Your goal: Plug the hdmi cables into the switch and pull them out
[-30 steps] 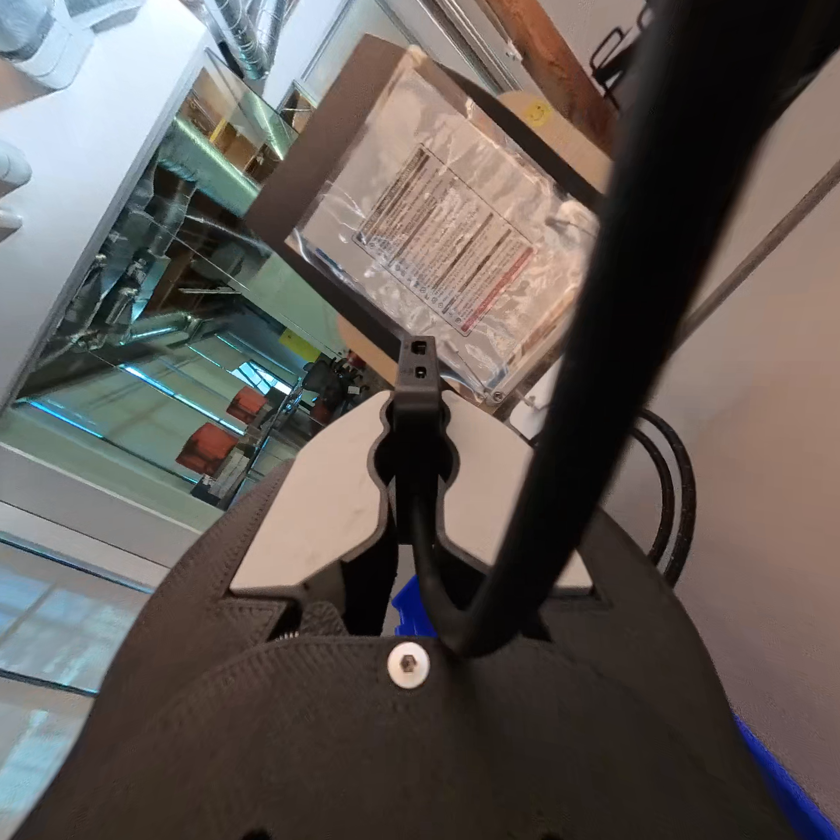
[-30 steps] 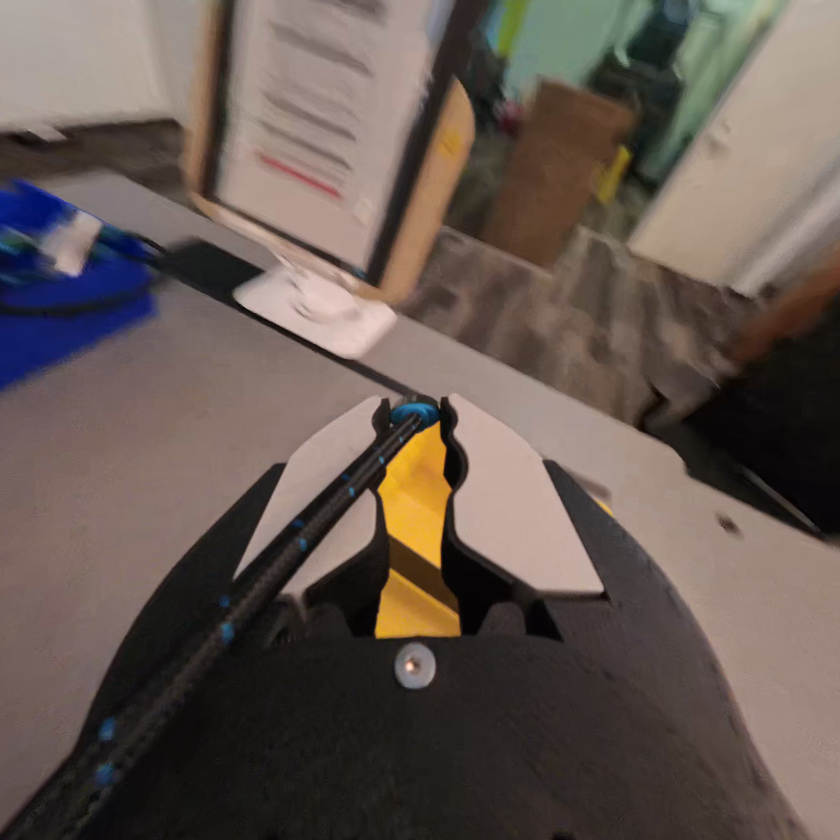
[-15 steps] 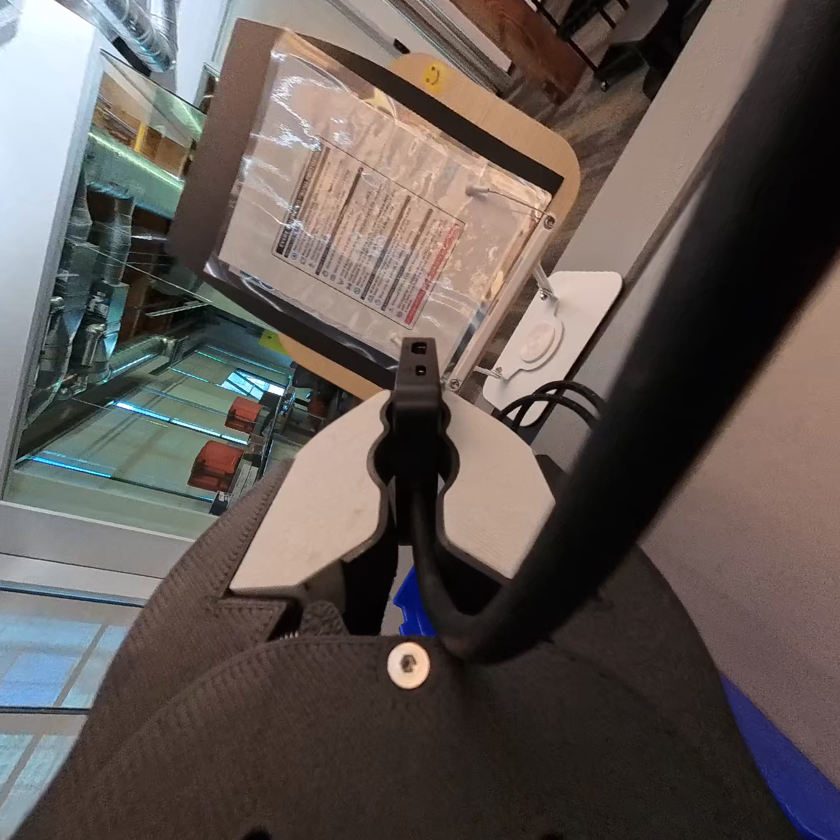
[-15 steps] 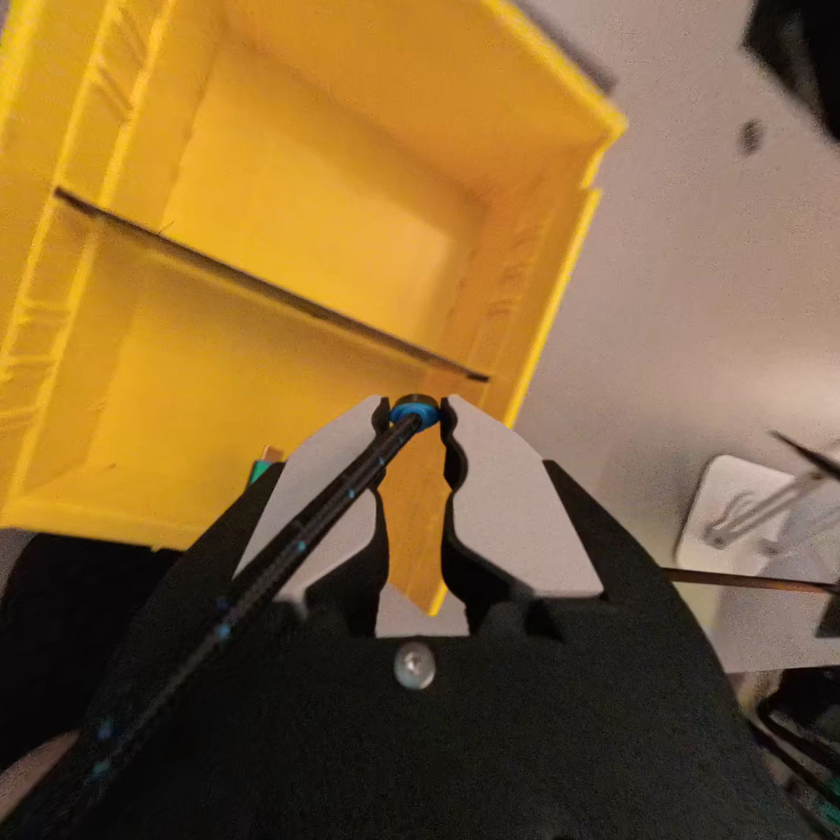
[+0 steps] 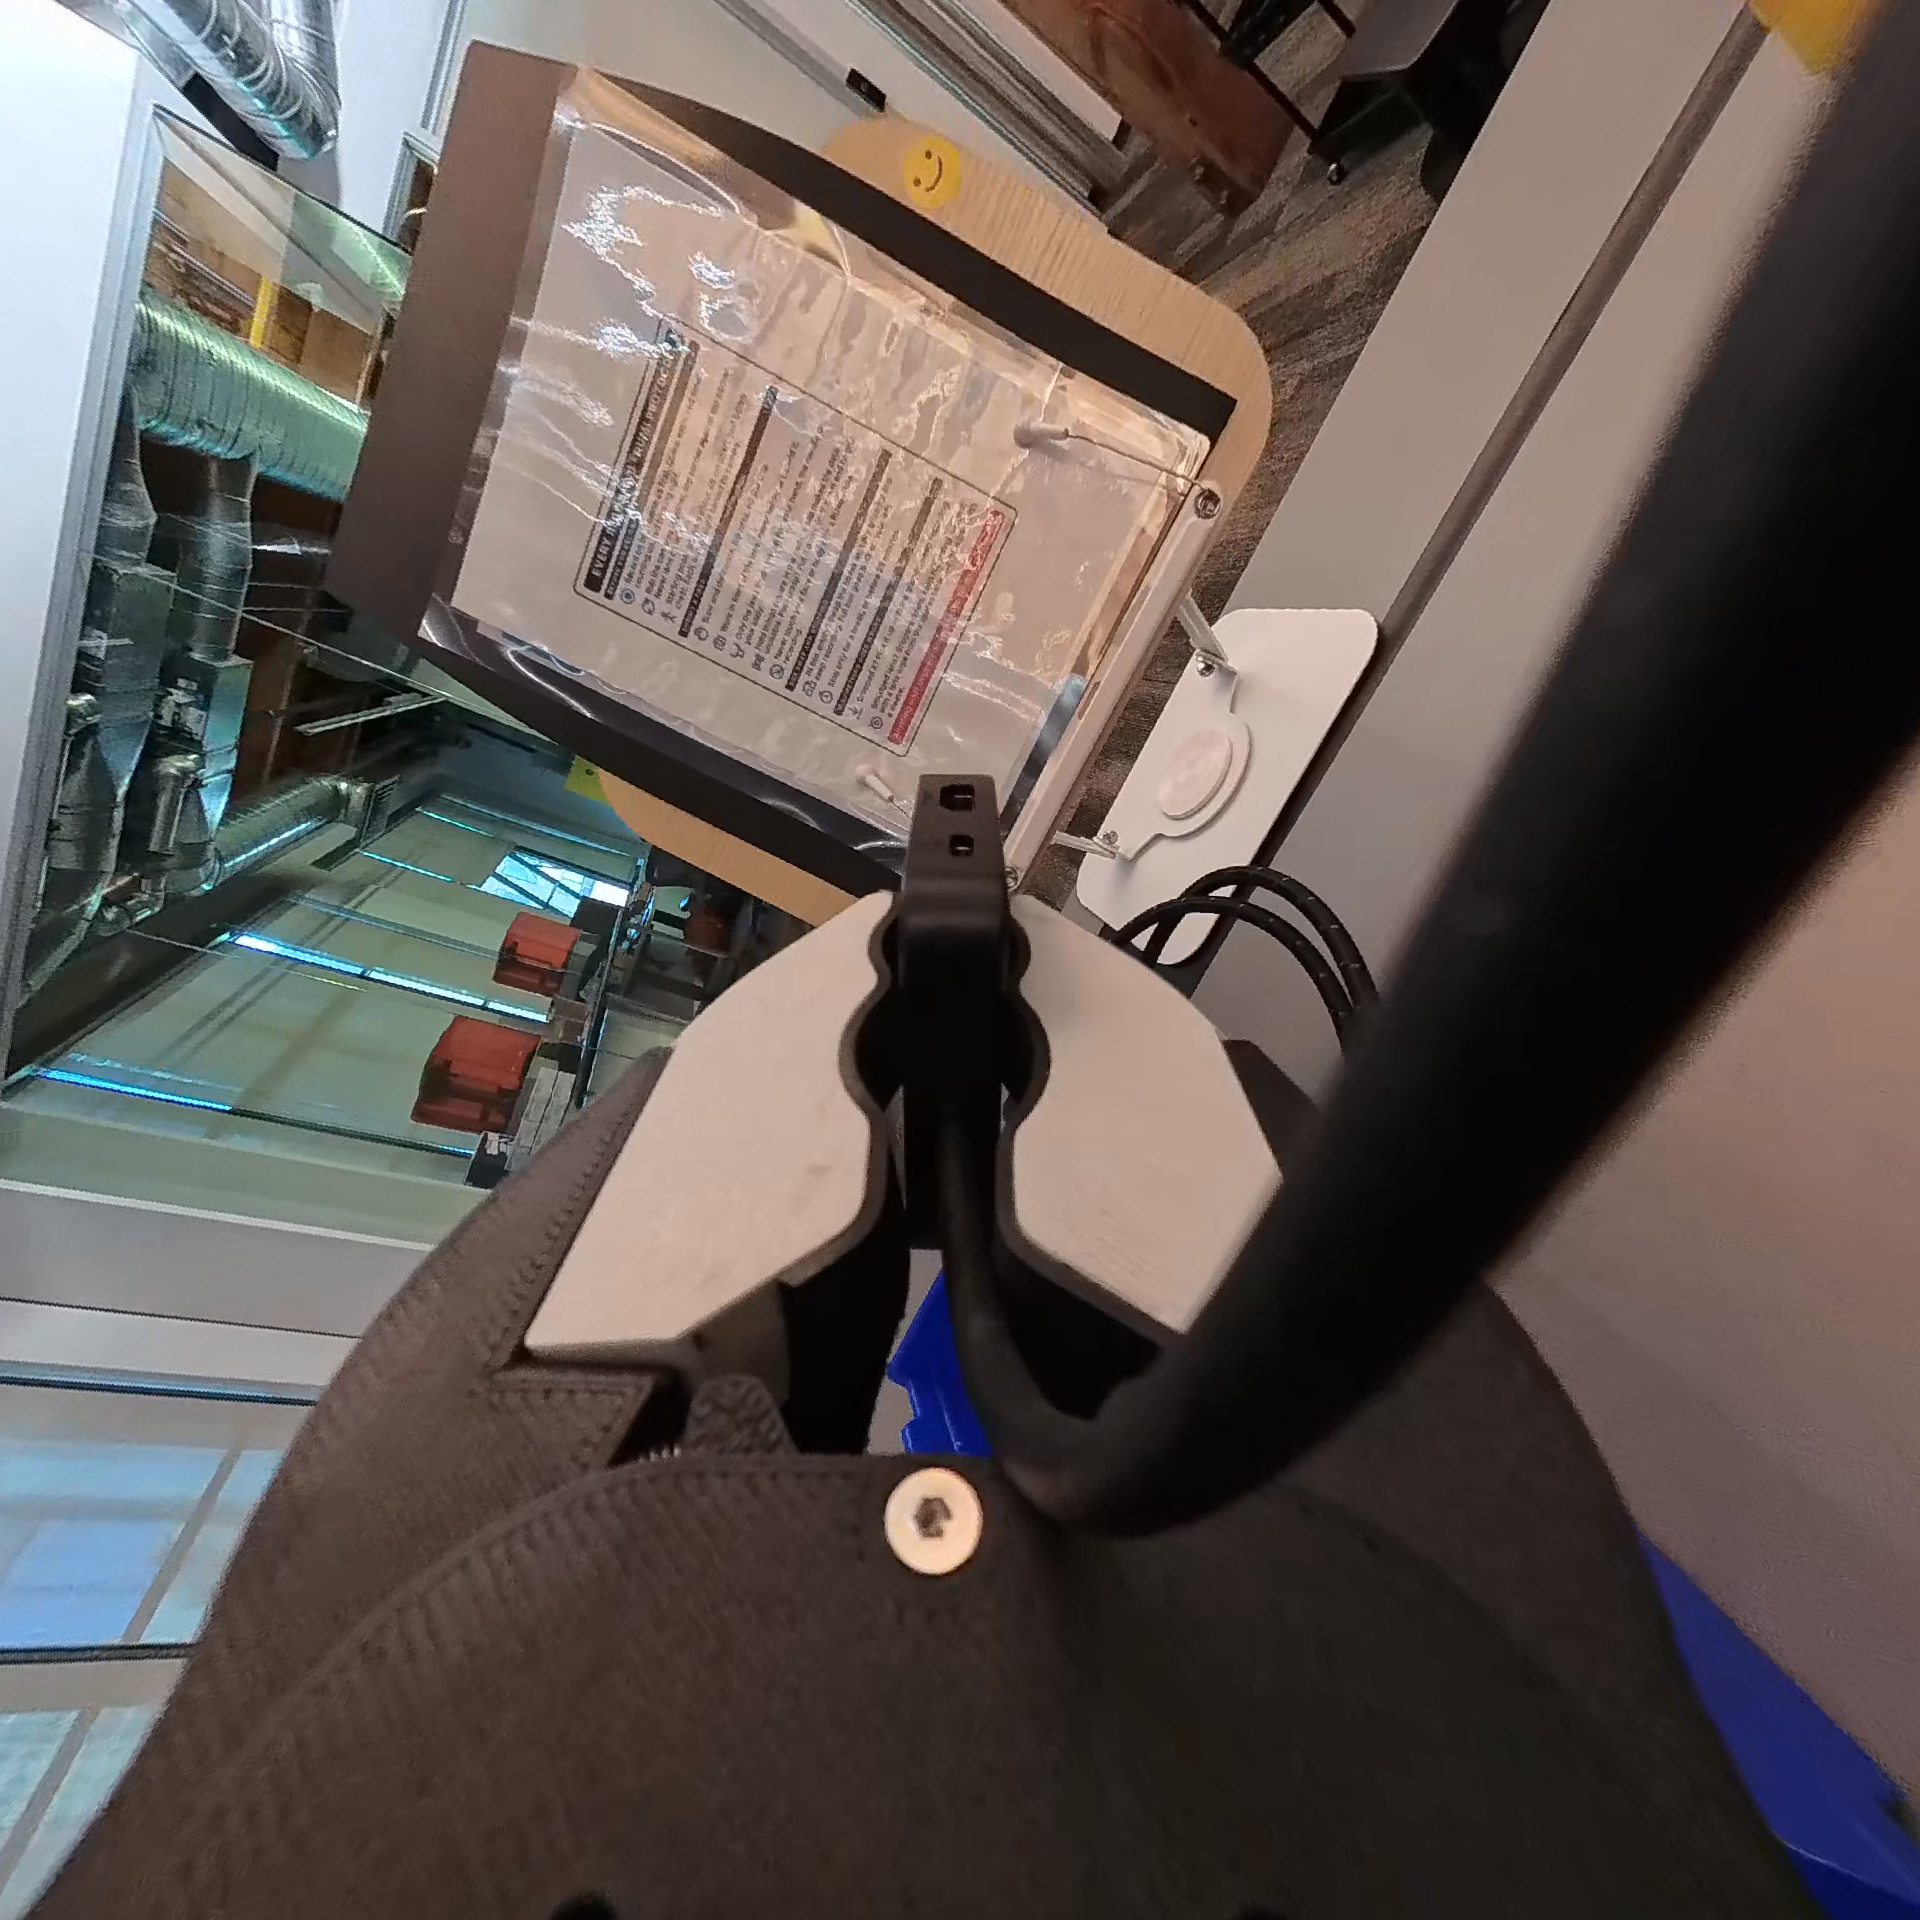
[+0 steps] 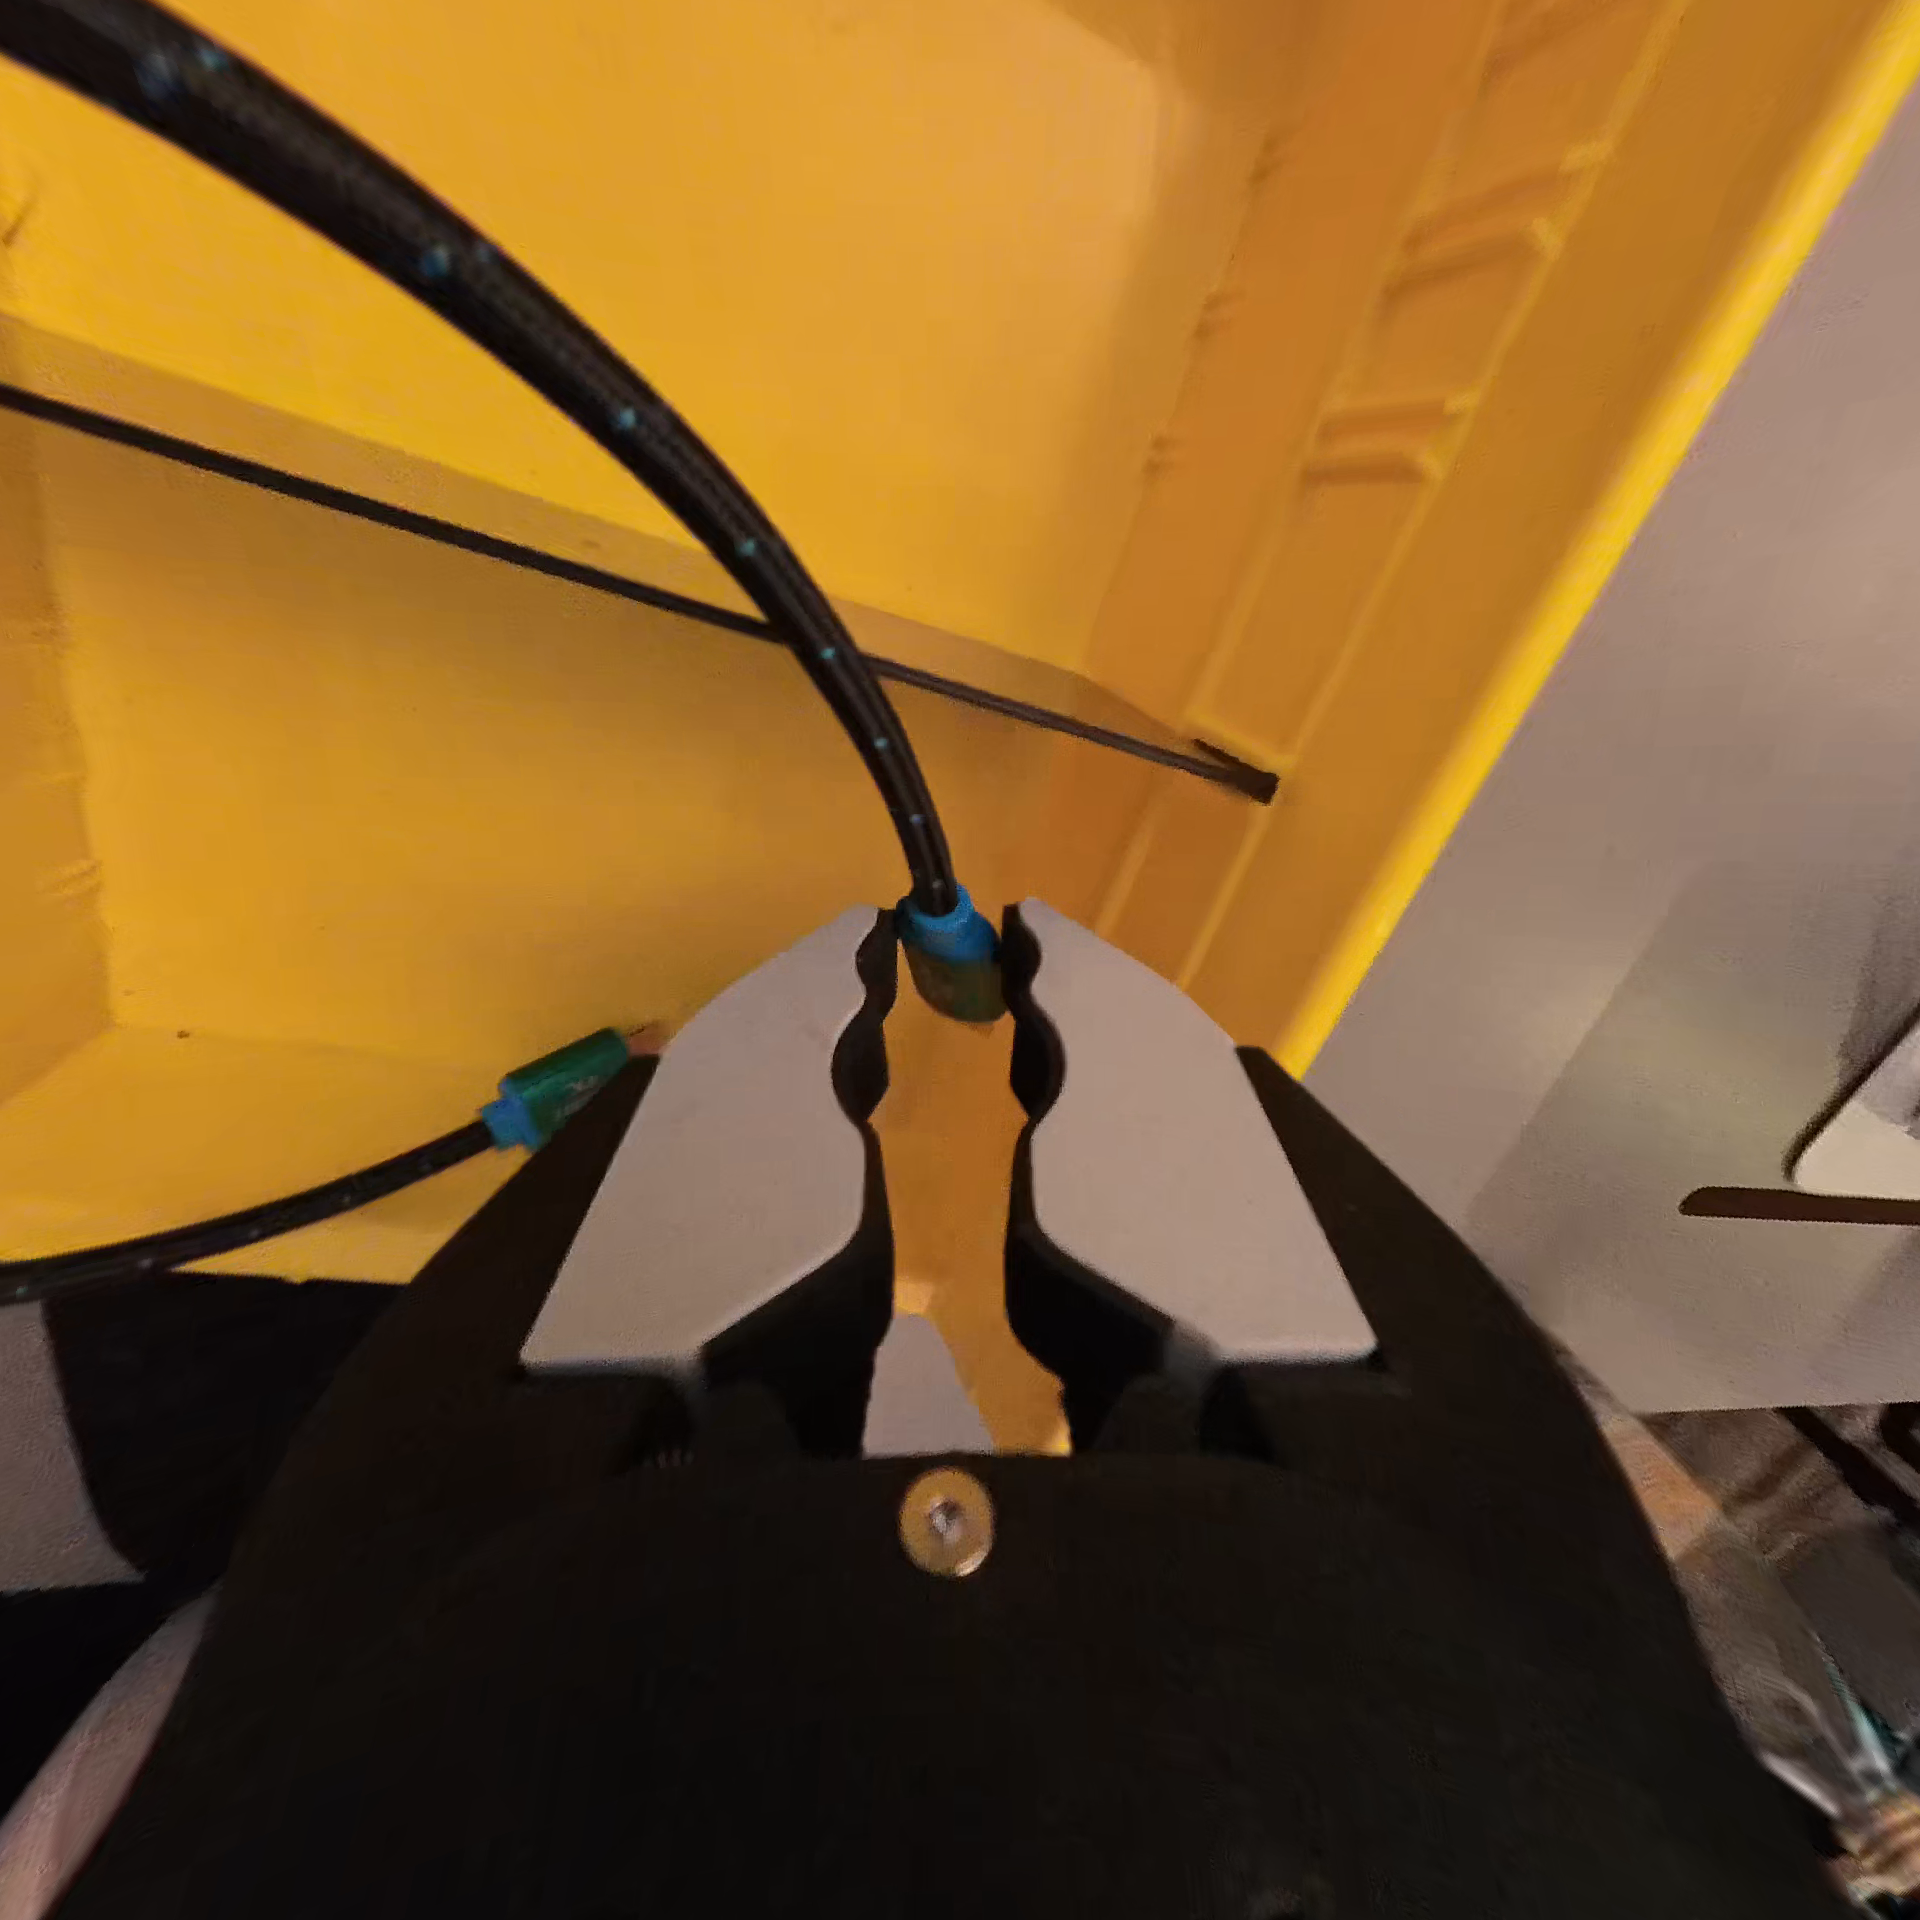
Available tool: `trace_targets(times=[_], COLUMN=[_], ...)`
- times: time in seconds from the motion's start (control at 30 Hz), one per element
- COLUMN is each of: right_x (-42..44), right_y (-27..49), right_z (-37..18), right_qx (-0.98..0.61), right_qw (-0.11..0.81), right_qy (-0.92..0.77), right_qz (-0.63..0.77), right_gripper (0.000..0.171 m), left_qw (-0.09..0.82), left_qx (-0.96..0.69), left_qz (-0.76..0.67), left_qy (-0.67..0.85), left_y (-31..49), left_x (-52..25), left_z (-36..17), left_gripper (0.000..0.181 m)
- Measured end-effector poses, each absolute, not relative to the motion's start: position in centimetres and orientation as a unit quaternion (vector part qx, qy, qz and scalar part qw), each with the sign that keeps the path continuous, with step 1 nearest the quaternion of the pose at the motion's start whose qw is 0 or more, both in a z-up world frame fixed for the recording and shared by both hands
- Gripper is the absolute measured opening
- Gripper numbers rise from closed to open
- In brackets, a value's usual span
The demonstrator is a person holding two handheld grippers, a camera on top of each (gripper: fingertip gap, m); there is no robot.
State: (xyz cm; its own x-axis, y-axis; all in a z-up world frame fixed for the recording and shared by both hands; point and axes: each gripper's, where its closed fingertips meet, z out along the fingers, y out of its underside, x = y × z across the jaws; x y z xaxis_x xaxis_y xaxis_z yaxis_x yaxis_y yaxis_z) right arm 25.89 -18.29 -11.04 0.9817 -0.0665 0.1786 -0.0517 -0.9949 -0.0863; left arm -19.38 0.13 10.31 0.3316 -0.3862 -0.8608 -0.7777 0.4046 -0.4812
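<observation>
In the left wrist view my left gripper (image 5: 954, 914) is shut on a black HDMI plug (image 5: 956, 862), whose tip sticks out past the fingertips. Its thick black cable (image 5: 1538, 935) loops back close over the camera. In the right wrist view my right gripper (image 6: 951, 935) is shut on the blue-green plug (image 6: 954, 961) of a braided black cable (image 6: 582, 353), held down inside a yellow bin (image 6: 1538, 582). The cable arcs up and left over the bin. A second green plug (image 6: 561, 1081) with its braided cable lies in the bin's near compartment. No switch is in view.
A black divider (image 6: 623, 582) splits the yellow bin. The grey table (image 6: 1714, 831) lies to its right. In the left wrist view, a sign holder (image 5: 790, 520) on a white base (image 5: 1236, 748) stands ahead, with coiled black cables (image 5: 1299, 935) and a blue bin (image 5: 1766, 1714) nearby.
My right gripper has tipped down and dropped into the yellow bin with its plug; the braided cable has swung from over my left finger to ahead. The left gripper has turned slightly, still holding the black plug.
</observation>
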Motion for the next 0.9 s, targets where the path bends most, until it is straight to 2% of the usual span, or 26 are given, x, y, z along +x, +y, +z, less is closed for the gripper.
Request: trace_targets(times=[0.33, 0.43, 0.7, 0.83, 0.9], right_x=[28.8, 28.2, 23.5, 20.6, 20.6], right_y=[-18.3, -19.5, -21.5, -23.2, -22.9], right_z=[-6.1, -5.3, -7.9, -11.5, -12.6], right_qx=[-0.964, -0.963, -0.957, -0.976, -0.975], right_qw=[0.14, 0.147, 0.115, 0.019, -0.008], right_qy=[-0.063, -0.076, -0.238, -0.219, -0.222], right_qz=[-0.217, -0.211, -0.12, 0.012, 0.025], right_gripper=[0.018, 0.017, 0.015, 0.013, 0.011], left_qw=[0.632, 0.634, 0.637, 0.636, 0.635], left_qx=[-0.518, -0.517, -0.511, -0.508, -0.507], left_qz=[0.16, 0.161, 0.161, 0.163, 0.164], left_qy=[0.553, 0.553, 0.554, 0.558, 0.559], left_y=[0.0, -0.1, -0.6, -0.7, -0.8], left_x=[-19.5, -19.5, -19.2, -19.0, -18.9], left_z=[10.7, 10.8, 11.0, 10.9, 10.9], left_gripper=[0.014, 0.014, 0.014, 0.013, 0.013])
